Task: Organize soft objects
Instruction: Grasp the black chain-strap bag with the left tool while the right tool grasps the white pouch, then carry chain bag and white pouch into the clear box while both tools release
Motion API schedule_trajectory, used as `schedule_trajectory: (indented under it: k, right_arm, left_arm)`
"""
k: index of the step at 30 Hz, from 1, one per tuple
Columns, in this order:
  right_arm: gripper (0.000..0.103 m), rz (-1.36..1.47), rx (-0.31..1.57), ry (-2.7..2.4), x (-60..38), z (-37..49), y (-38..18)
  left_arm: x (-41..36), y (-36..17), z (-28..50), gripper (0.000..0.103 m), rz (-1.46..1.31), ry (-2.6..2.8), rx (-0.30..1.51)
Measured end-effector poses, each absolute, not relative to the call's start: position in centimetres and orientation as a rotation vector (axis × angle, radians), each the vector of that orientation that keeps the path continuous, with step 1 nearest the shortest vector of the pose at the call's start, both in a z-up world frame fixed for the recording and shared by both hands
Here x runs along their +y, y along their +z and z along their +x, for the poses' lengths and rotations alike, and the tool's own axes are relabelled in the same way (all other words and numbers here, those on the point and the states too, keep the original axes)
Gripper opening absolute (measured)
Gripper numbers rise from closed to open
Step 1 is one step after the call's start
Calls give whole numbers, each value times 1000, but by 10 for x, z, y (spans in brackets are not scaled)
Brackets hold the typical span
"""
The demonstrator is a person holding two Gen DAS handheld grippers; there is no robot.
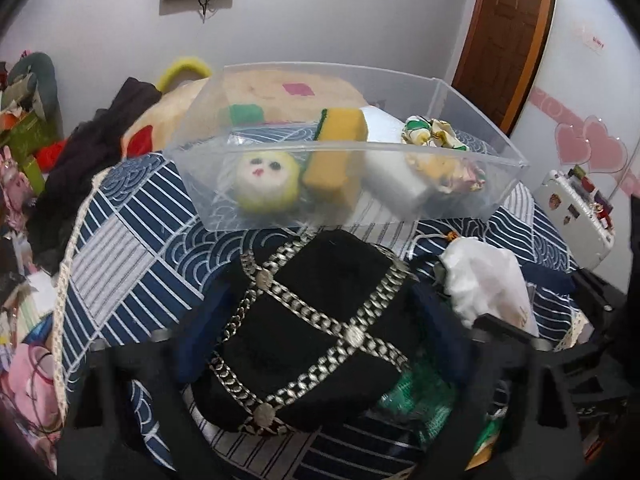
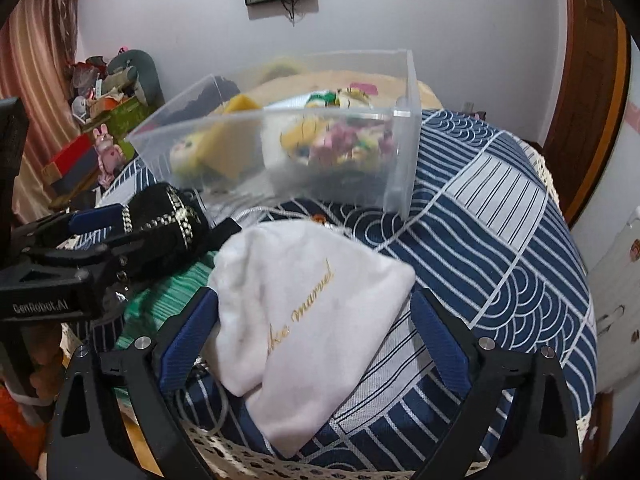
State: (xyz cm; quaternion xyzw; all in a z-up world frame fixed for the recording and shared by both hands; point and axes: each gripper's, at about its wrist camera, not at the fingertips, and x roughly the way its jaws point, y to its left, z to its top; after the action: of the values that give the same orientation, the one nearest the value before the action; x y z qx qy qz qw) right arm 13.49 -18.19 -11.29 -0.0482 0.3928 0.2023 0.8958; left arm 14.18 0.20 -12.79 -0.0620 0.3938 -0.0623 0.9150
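clearly two pickups are in hand at once: the left tool [image 1: 320, 344] straddles a black chain-trimmed pouch [image 1: 312, 332], its blue pads [image 1: 192, 340] at either side but, as far as i can tell, not yet pressing, so i read it as open; the right tool [image 2: 316, 336] stands wide around a white drawstring bag [image 2: 308, 304], pads apart from the cloth, open too. both things lie on the blue patterned cloth [image 2: 500, 240] of the bench, just in front of the clear bin [image 1: 472, 184]. to do this well, i judge each tool should sink low enough to gather a thick fold, not a loose edge, and close on the middle; the pouch's chains could slip or snag, and a green striped cloth [image 2: 176, 292] partly under both things may come along. the bin already holds a yellow-haired doll head [image 1: 266, 180], a yellow sponge [image 1: 340, 136], a white roll [image 1: 396, 176] and a printed scrunchie [image 1: 432, 136].
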Motion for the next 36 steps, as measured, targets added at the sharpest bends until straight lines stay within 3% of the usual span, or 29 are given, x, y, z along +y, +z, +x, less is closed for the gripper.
schedule_trajectory:
  k: [2, 5, 10, 16, 22, 36]
  right_arm:
    - [94, -86, 823, 424, -184, 135, -115]
    - [79, -57, 833, 443, -189, 136, -116]
    - [45, -74, 808, 452, -194, 130, -111]
    - [23, -77, 784, 468, -197, 125, -104]
    - [16, -81, 749, 466, -204, 122, -98]
    - [15, -53, 590, 443, -215, 109, -53]
  left_arm:
    - [3, -129, 141, 71, -134, -133, 808]
    - [6, -127, 137, 58, -140, -128, 795]
    - [14, -119, 130, 40, -155, -121, 772]
    - [24, -103, 119, 35, -170, -118, 733]
    - [36, -86, 113, 33, -213, -127, 695]
    - [33, -45, 105, 30, -155, -112, 573]
